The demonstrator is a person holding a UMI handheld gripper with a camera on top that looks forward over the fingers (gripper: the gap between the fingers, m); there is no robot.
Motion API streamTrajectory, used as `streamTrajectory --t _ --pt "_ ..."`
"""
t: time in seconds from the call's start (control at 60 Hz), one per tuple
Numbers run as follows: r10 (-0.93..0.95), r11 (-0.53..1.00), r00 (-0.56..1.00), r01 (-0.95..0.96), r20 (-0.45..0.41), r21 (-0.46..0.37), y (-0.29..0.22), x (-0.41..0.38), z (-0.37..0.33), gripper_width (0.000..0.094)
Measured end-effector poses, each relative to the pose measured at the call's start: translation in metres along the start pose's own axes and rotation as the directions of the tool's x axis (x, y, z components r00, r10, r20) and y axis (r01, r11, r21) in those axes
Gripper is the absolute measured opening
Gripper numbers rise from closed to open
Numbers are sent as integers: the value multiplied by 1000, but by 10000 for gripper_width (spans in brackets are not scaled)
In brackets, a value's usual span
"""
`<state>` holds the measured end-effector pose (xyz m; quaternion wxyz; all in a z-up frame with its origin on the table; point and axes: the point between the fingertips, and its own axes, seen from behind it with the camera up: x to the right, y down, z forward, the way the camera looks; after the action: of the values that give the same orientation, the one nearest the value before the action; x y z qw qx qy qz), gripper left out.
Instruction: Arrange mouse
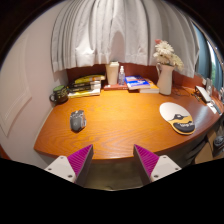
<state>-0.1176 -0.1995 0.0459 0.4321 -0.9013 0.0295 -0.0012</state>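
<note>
A grey computer mouse [78,120] lies on the wooden desk [120,125], left of centre, well beyond my left finger. A second dark mouse with yellow markings [183,124] rests on a white oval mouse pad [176,113] at the desk's right side. My gripper [113,160] is open and empty, its magenta pads [80,157] spread wide over the desk's near edge. Nothing is between the fingers.
At the back stand stacked books [88,85], a white bottle [113,73], more books [137,83] and a vase with flowers [165,70]. A dark round object [60,93] sits at far left. A keyboard [207,97] lies at far right. White curtains hang behind.
</note>
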Motion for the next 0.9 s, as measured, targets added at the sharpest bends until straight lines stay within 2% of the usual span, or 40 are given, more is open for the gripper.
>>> streamTrajectory --t 0.15,0.283,0.567,0.65,0.733,0.9 --pt "-54 996 993 61 106 -59 14 -78 49 807" --pt "-93 992 983 105 156 -67 2 -126 89 808" --pt "-131 988 982 140 135 -58 -42 -164 165 785" --pt "-115 991 986 122 117 -55 -55 -165 177 729" --pt "-94 993 992 100 88 -56 -63 -163 188 604" --pt "-119 988 991 123 56 -88 -71 -166 197 500"
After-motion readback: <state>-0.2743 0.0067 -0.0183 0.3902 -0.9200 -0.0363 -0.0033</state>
